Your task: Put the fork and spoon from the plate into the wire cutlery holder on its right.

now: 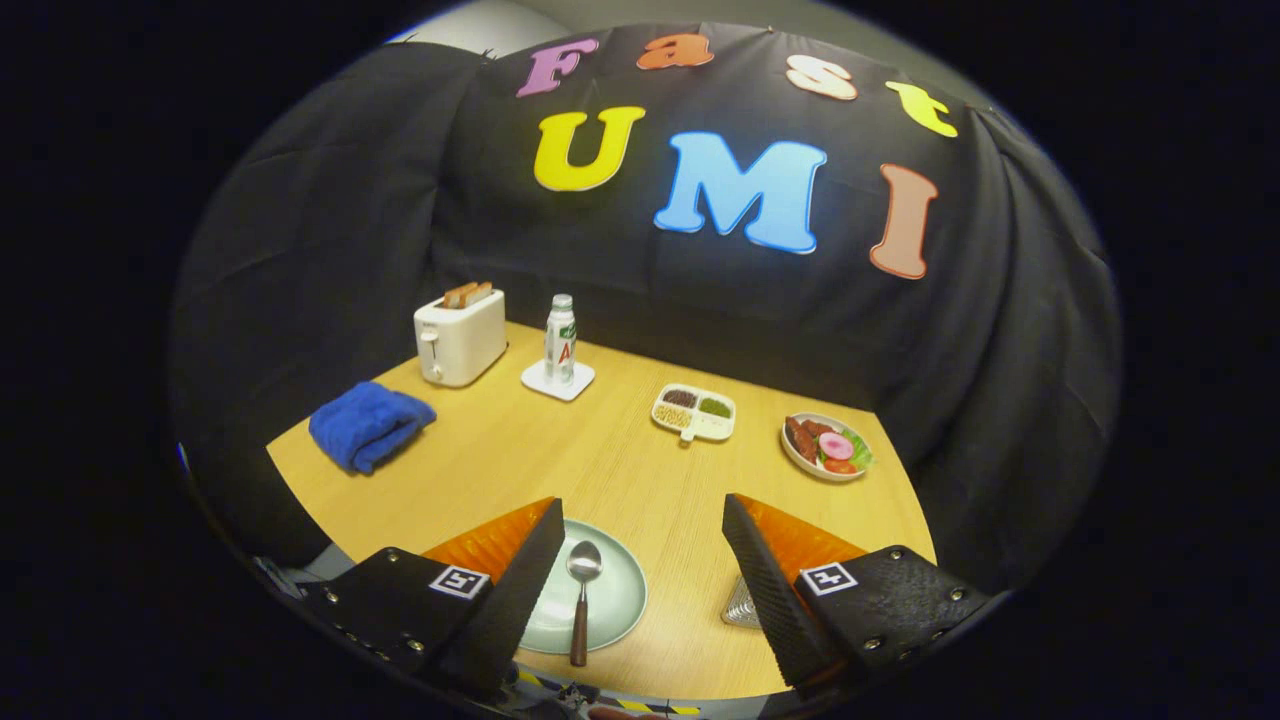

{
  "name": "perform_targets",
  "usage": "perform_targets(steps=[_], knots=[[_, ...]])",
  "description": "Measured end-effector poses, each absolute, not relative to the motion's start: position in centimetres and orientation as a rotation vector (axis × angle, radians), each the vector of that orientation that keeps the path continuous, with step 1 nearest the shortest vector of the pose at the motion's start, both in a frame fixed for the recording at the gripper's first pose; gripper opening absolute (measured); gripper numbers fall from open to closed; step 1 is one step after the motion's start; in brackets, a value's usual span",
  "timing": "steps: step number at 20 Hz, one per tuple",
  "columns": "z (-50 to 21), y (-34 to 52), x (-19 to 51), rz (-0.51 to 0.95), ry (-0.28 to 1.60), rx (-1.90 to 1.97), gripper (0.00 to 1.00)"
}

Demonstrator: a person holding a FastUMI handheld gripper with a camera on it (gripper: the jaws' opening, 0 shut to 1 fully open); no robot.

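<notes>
Pale green and round, the ceramic plate sits on the light wooden table between the fingers of the gripper, partly hidden behind the left one. A metal spoon with a brown wooden handle lies on the plate, bowl pointing away and handle toward the table's near edge. The gripper's fingers stand wide apart and hold nothing. A corner of the silvery wire cutlery holder peeks out just beside the right finger, to the right of the plate. Farther off stand a folded blue cloth, a white toaster holding toast, a small bottle on a white coaster, a divided white tray of grains and a plate of sausage and vegetables.
</notes>
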State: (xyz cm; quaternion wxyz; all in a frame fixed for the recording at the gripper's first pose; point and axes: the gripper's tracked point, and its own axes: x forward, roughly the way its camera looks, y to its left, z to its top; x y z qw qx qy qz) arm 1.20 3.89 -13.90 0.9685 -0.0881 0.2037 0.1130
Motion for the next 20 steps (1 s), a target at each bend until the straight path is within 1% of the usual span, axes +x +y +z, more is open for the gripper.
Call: perform_targets(steps=[3, 6, 8, 15, 18, 20], knots=[[-18.1, 4.5, 0.6, 0.289, 0.548, -0.238, 0.97], [-21.6, 5.5, -0.2, 0.348, 0.654, -0.289, 0.93], [-23.7, 5.8, -0.4, 0.377, 0.715, -0.338, 0.94], [-28.6, 6.2, -0.6, 0.416, 0.876, -0.455, 0.92], [-30.2, 6.2, -0.7, 0.426, 0.951, -0.471, 0.83], [-31.1, 6.5, -1.1, 0.445, 1.01, -0.443, 0.83]])
